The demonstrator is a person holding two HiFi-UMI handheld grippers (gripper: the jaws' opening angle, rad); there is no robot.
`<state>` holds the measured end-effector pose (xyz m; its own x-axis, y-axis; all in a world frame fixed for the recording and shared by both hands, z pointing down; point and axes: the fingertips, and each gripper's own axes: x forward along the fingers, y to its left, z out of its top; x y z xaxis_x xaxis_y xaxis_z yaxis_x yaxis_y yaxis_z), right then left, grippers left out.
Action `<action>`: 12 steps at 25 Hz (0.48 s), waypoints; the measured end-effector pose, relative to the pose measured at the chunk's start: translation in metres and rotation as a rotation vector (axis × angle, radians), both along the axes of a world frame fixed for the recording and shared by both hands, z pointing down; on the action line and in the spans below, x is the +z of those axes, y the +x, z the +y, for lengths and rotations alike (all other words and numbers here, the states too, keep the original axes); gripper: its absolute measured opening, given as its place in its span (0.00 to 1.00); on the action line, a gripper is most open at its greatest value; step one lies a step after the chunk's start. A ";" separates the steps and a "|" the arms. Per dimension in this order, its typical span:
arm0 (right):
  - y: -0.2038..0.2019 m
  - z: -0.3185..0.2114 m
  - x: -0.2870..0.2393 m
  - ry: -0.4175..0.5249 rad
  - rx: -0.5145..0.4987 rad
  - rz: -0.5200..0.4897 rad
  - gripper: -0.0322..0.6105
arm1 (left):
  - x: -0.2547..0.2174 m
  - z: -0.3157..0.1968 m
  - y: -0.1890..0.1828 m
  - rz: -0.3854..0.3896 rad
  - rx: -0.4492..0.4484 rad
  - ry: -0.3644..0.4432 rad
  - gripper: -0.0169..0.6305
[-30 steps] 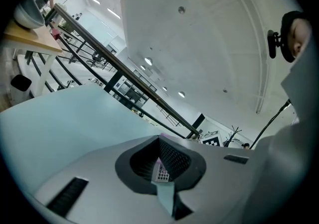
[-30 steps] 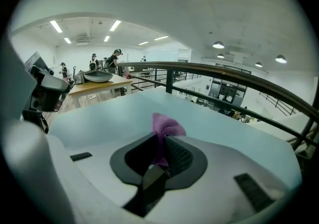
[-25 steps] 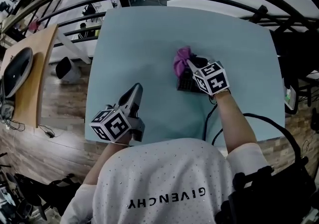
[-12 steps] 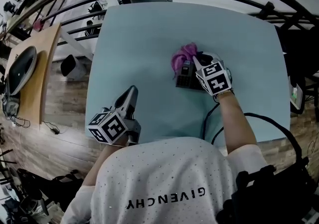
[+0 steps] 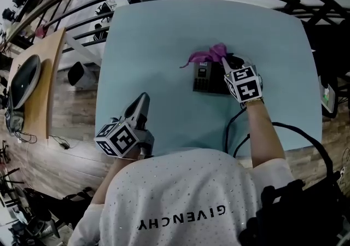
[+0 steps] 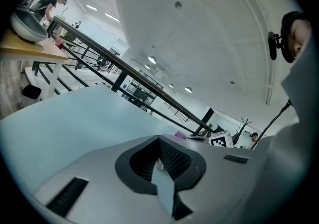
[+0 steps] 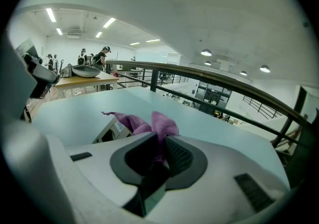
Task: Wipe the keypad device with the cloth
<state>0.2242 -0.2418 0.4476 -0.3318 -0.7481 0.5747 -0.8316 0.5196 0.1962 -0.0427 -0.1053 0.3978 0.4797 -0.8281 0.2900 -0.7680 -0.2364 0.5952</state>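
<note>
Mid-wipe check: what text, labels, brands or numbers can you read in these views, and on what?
"GIVENCHY": on the back of the person's white shirt, upside down in the head view.
Keypad device: its print is too small to read.
Marker cubes on the left gripper and right gripper: square patterns only, no letters.
Cloth: no print.
</note>
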 end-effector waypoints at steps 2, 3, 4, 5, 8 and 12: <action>0.008 0.001 0.000 0.005 0.023 -0.002 0.13 | 0.001 0.003 0.004 -0.026 0.018 0.003 0.03; 0.013 0.002 0.000 0.008 0.034 -0.005 0.13 | 0.002 0.005 0.005 -0.036 0.023 0.005 0.03; 0.016 0.002 -0.001 0.010 0.045 -0.009 0.13 | 0.002 0.005 0.005 -0.038 0.022 0.005 0.03; 0.019 0.003 -0.001 0.011 0.057 -0.016 0.13 | 0.002 0.006 0.004 -0.035 0.018 0.003 0.03; 0.026 0.005 0.000 0.008 0.091 -0.038 0.13 | 0.003 0.005 0.001 -0.025 0.011 -0.003 0.03; 0.038 0.007 -0.001 0.014 0.129 -0.039 0.13 | 0.001 0.004 0.006 -0.028 0.023 0.005 0.03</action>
